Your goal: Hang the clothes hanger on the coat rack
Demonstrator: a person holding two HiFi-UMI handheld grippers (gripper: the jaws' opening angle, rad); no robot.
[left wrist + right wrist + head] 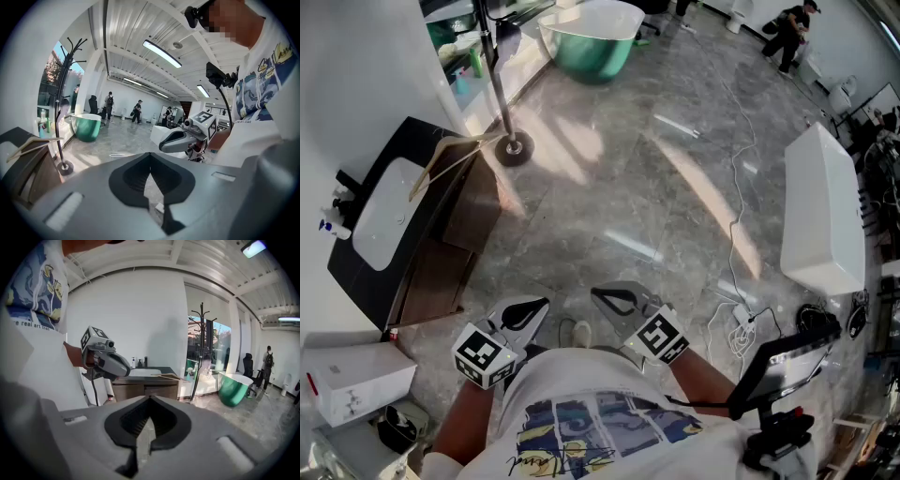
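Grippers sit tucked in close to the person's white T-shirt (581, 412), well back from the coat rack (495, 75). The left gripper (536, 307) has its jaws pressed together, tips meeting, nothing caught between them. The right gripper (605, 298) just beside it is clenched empty in the same way. Both point out over the grey marble floor (675, 187), which runs from them up to the coat rack. The wooden clothes hanger (441, 167) is not on the coat rack: it lies on top of the dark vanity cabinet (441, 272), one end near the rack's round base (514, 148), with the white basin (389, 211) on its far side from the rack. Beyond the coat rack sits a green bathtub (591, 47). Well off to the rack's right, a white rectangular block (825, 211) rests on the floor.
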